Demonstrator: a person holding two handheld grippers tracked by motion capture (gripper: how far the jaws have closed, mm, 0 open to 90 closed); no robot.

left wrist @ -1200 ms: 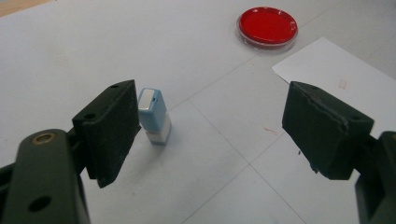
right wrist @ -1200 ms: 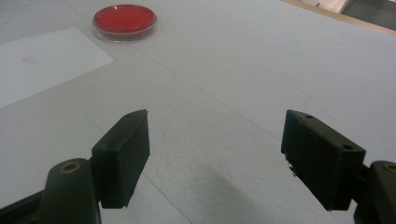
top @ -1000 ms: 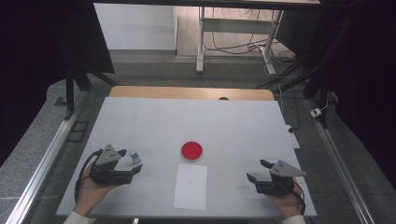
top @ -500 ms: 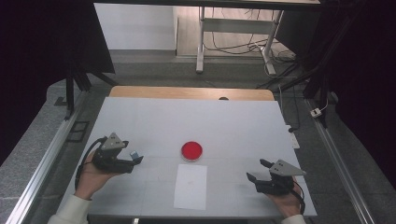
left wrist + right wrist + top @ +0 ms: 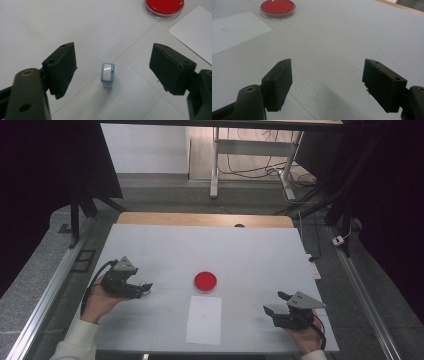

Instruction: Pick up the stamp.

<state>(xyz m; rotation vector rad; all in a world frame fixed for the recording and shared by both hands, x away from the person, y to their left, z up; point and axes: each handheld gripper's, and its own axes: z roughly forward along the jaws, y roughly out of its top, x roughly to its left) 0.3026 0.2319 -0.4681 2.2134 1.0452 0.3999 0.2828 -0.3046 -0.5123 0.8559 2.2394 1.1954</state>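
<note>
Small blue-rimmed block (image 5: 108, 75), upright on the counter (image 5: 250, 250) between the left gripper's (image 5: 112, 67) wide-spread jaws, untouched; its make is hard to tell. Red dish (image 5: 164, 6) beyond, cut off at the frame top, beside white sheet (image 5: 204, 319). Right gripper (image 5: 328, 81): jaws wide, empty.

Red dish (image 5: 205, 281) beside white paper sheet (image 5: 204, 319) on white table (image 5: 250, 255) — small blue-rimmed block (image 5: 108, 75) apart

Left tool (image 5: 142, 289) held in the left hand (image 5: 97, 301) at the bench's left side, jaws spread wide, pointing right. Right tool (image 5: 274, 304) in the right hand (image 5: 306, 336) near the front right corner, jaws likewise wide apart, aimed left.
</note>
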